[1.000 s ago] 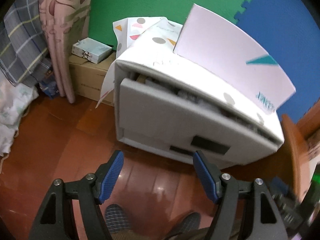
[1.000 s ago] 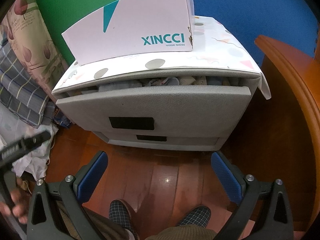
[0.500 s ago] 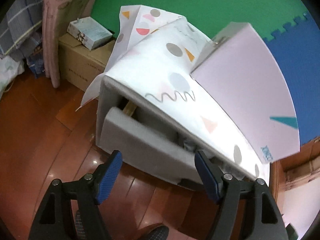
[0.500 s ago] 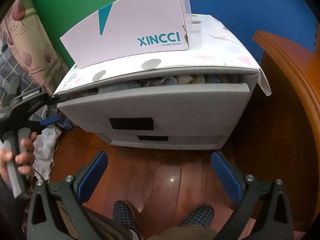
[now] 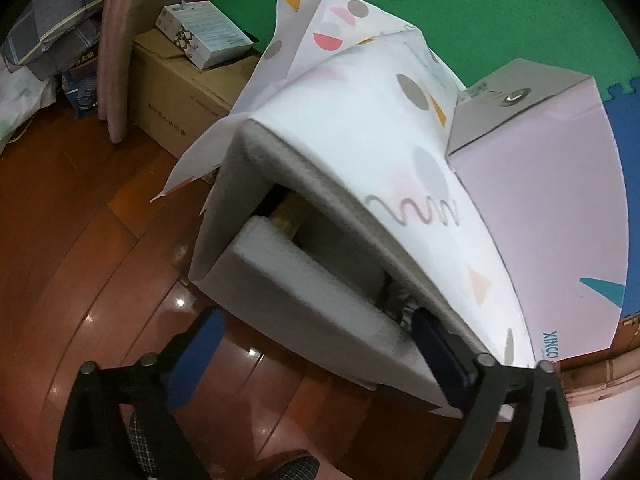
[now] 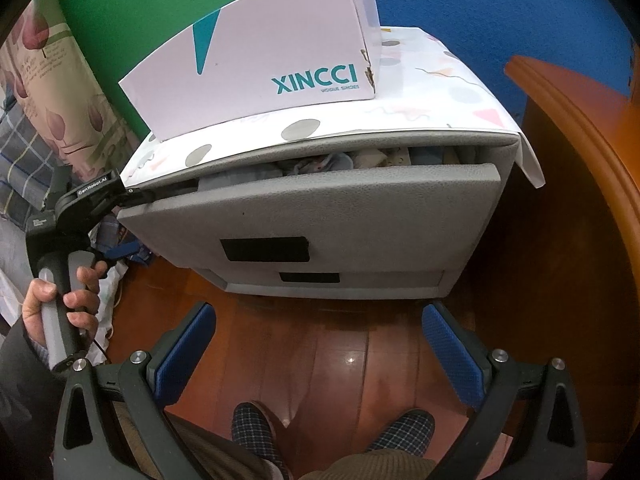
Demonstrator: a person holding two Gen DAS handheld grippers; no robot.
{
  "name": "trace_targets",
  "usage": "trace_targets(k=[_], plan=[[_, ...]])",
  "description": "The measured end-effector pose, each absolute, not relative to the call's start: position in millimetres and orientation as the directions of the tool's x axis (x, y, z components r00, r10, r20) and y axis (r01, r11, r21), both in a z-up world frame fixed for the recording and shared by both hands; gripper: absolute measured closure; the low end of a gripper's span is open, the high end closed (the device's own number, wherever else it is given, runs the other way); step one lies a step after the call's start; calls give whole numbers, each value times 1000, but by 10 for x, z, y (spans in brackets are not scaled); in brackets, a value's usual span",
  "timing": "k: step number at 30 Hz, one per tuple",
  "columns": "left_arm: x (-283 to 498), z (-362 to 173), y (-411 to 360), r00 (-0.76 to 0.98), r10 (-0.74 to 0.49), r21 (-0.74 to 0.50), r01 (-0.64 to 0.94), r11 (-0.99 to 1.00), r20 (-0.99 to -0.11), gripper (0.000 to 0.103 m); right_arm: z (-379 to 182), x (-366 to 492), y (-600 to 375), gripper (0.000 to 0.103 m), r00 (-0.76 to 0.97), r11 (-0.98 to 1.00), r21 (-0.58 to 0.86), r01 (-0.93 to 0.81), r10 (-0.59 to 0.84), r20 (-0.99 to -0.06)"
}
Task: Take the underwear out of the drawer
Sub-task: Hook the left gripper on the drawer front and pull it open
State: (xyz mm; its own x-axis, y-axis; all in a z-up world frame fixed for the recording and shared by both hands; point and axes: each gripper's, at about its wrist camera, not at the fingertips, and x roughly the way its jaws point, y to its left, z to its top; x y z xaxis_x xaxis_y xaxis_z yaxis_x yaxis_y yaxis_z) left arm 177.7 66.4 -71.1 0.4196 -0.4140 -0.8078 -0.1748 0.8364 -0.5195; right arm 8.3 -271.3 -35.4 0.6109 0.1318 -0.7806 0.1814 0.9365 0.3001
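Note:
A grey cabinet has its top drawer (image 6: 320, 216) pulled out a little. Folded cloth items, underwear among them (image 6: 320, 162), show in the gap behind the drawer front. My left gripper (image 5: 320, 344) is open and straddles the drawer front's left end (image 5: 288, 280). One finger (image 5: 436, 344) is inside the gap and the other (image 5: 192, 344) is outside in front. In the right wrist view the left gripper (image 6: 132, 200) sits at the drawer's upper left corner. My right gripper (image 6: 318, 340) is open and empty, low in front of the cabinet above the floor.
A pink XINCCI shoe box (image 6: 260, 64) sits on patterned paper (image 5: 380, 140) covering the cabinet top. A cardboard box (image 5: 180, 96) stands left of the cabinet. A wooden bed frame (image 6: 580, 200) is at the right. My slippered feet (image 6: 256, 428) rest on the wood floor.
My left gripper has moved forward and right up to the drawer, and one finger has entered the gap at its left end. The right gripper has hardly moved.

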Motion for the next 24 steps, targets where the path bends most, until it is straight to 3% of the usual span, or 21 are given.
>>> trace_targets(k=[8,24], plan=[[1821,-749,701,406,-427,-521,-155,839,-808,0,-351,88,-2711,1,612,937,296,184,126,-781],[1236,-578,765,326,-310,-349,-66,935,-893,0,-322,59,-2750,1,626,938,297,178,125,-770]])
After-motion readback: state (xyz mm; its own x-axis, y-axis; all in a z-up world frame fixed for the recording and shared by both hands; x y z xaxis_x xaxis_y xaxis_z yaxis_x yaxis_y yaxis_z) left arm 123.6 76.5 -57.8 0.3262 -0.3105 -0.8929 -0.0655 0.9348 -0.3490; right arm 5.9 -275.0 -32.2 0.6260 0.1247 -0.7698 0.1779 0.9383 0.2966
